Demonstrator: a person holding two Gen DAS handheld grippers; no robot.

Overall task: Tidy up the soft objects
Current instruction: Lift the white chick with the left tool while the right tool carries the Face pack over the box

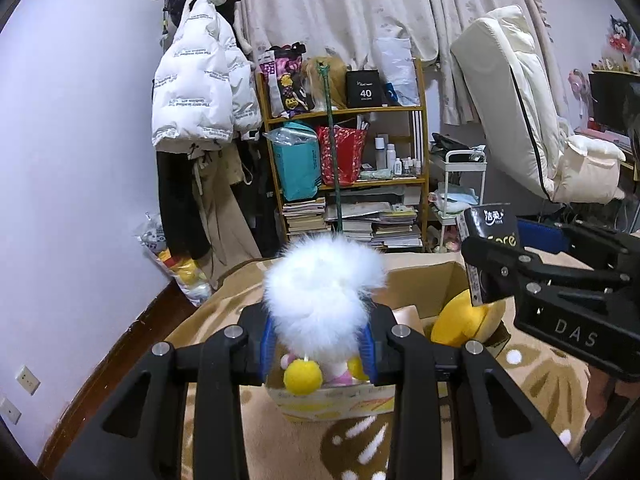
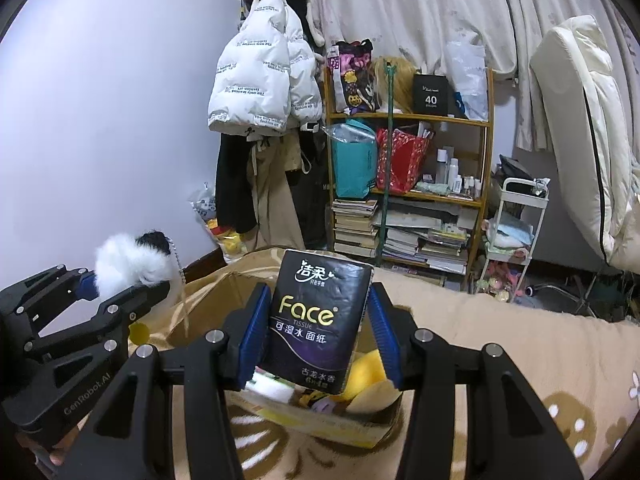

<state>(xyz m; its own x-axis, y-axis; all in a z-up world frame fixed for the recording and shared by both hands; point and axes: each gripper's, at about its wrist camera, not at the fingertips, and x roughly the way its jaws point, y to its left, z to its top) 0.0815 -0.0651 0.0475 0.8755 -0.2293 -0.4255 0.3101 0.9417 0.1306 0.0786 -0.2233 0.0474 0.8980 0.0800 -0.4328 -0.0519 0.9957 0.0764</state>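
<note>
My left gripper (image 1: 318, 344) is shut on a white fluffy toy (image 1: 320, 292) with yellow pompoms, held above the open cardboard box (image 1: 420, 280). From the right wrist view the same toy (image 2: 132, 264) shows white fur and a black part, clamped in the left gripper (image 2: 120, 280). My right gripper (image 2: 320, 328) is shut on a black pack of Face tissues (image 2: 316, 320), its blue pads pressing both sides. That pack (image 1: 490, 252) sits at the right in the left wrist view, over the box. A yellow plush (image 1: 460, 320) lies inside the box.
The box rests on a beige patterned blanket (image 1: 224, 312). Behind stand a cluttered wooden shelf (image 1: 344, 160) with bags and books, a coat rack with a white puffer jacket (image 1: 200, 84), a white trolley (image 2: 516, 232) and a leaning mattress (image 1: 520, 100). A bag of plush toys (image 1: 180, 268) lies by the wall.
</note>
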